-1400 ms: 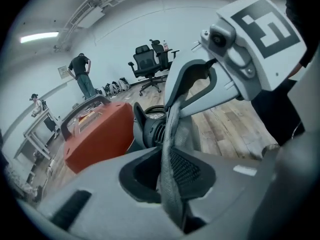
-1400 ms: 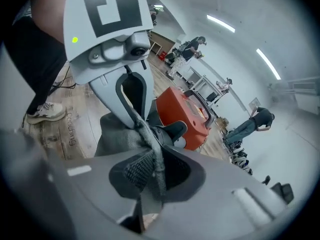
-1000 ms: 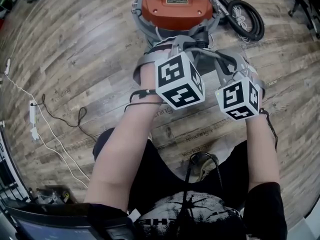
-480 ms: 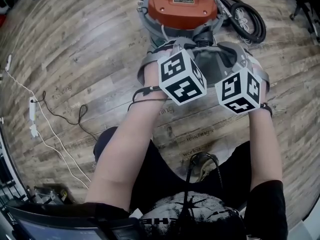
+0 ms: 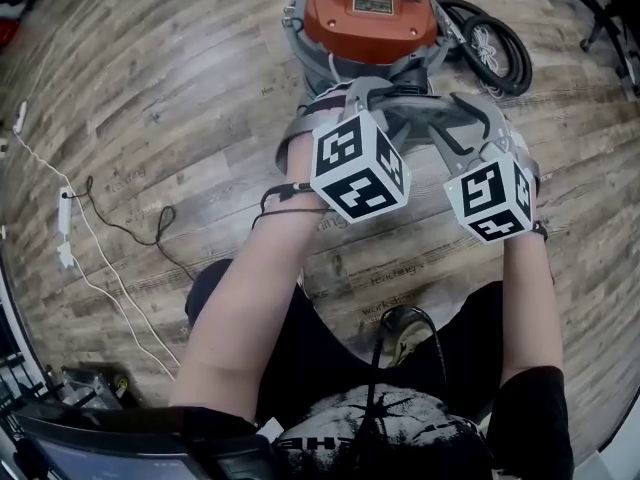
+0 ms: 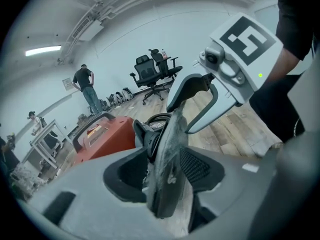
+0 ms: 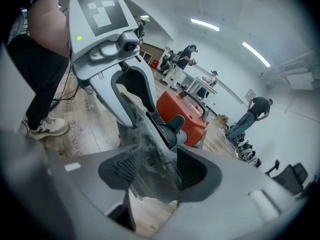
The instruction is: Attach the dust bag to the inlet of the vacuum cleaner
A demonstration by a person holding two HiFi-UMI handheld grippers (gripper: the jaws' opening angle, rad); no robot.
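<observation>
The dust bag (image 5: 425, 128), a grey fabric thing, is hanging stretched between the two claws right at the front of the vacuum cleaner (image 5: 370, 13), low against its steel drum; its upper edge is lying just beside the black inlet (image 7: 172, 129), though whether it is seated on it cannot be told. More of the grey fabric is showing between the two marker cubes than a second ago, when the gap there was darker and narrower.

The left claw (image 6: 167, 173) is opening; its jaws are standing wide, with a fold of the bag (image 6: 172, 134) upright between them and a clear gap on one side, so the grip is released. The right claw (image 7: 160, 171) is opening as well; bunched fabric (image 7: 145, 134) is sitting between its spread jaws, brushing the ribbed pad but no longer pinched.

Both hands are staying in nearly the same place as a second ago, the right cube having drifted slightly outward from the left one; the orange-topped vacuum cleaner is sitting a little higher in the head view than before.

A black coiled hose (image 5: 495, 43) is lying beside the vacuum cleaner on the wooden floor (image 5: 180, 118); a white cable (image 5: 70, 228) is trailing across the boards well apart; an office chair (image 6: 152, 69) and several people are standing in the background.
</observation>
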